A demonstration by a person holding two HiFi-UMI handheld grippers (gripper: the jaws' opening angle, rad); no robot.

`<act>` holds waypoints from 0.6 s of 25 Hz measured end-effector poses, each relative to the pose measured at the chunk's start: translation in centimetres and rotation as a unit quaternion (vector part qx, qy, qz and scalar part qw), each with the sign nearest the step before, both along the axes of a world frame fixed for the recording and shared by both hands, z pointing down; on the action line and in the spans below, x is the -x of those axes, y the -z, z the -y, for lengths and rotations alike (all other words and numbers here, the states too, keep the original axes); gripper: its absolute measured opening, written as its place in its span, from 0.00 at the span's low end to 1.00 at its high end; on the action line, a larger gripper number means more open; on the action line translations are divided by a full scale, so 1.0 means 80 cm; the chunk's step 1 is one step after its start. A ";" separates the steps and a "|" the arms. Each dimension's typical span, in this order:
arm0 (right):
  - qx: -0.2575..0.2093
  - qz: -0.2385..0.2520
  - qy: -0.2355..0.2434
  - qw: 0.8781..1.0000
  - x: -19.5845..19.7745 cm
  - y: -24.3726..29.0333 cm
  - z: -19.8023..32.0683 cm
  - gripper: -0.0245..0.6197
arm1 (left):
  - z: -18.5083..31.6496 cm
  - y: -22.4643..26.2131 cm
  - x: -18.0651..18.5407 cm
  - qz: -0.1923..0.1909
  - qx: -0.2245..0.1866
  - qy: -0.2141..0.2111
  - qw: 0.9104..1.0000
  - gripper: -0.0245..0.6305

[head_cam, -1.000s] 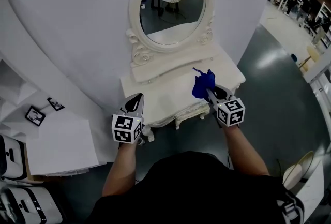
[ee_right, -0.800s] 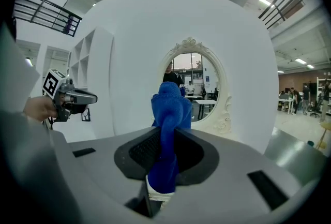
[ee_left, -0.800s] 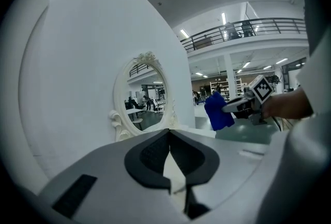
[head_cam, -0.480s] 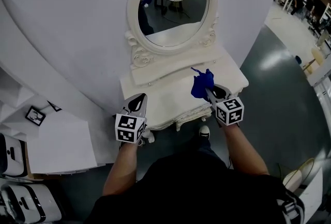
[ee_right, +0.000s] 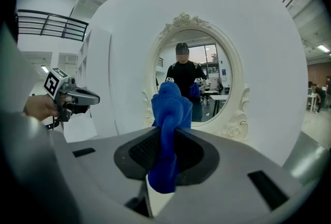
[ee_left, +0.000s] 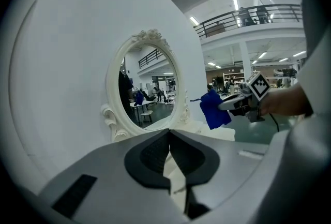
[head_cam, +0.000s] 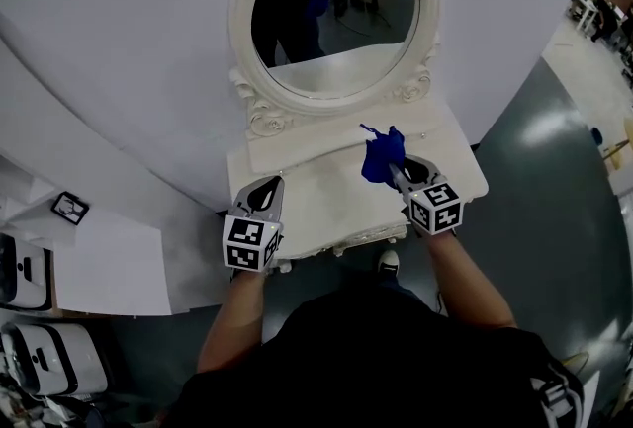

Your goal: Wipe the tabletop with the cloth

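**A:** Left side status?

**B:** The left gripper (head_cam: pixel 261 187) is held at the front-left corner of the white carved dressing-table top (head_cam: pixel 326 201). Its jaws are closed together with nothing between them.

**A:** Cloth?

**B:** The crumpled blue cloth (head_cam: pixel 382 157) is pinched in the right gripper (head_cam: pixel 398 171). It is bunched up over the right rear of the top, apparently clear of the surface, below the oval white-framed mirror (head_cam: pixel 331 11).

**A:** Wipe notes?

**B:** The bunch should be lowered until it is pressed flat, then drawn across in overlapping passes. The raised back ledge is best avoided. A firm pinch is needed, since drag is likely to tug the cloth loose.
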State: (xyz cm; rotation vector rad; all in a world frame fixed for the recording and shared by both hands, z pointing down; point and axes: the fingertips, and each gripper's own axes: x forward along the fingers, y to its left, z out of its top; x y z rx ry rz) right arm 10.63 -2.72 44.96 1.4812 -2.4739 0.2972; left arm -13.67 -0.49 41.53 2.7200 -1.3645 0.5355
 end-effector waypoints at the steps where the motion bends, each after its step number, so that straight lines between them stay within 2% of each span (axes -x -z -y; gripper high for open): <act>1: 0.001 0.000 0.006 1.000 -0.007 -0.001 0.012 0.13 | 0.010 -0.001 -0.011 0.001 0.001 0.003 1.000 0.05; 6: 0.012 -0.001 0.037 0.999 -0.041 -0.009 0.066 0.14 | 0.052 -0.005 -0.057 0.007 0.009 0.022 1.000 0.05; 15: 0.024 -0.001 0.084 0.996 -0.085 -0.019 0.140 0.13 | 0.105 -0.005 -0.107 0.010 0.016 0.067 0.998 0.05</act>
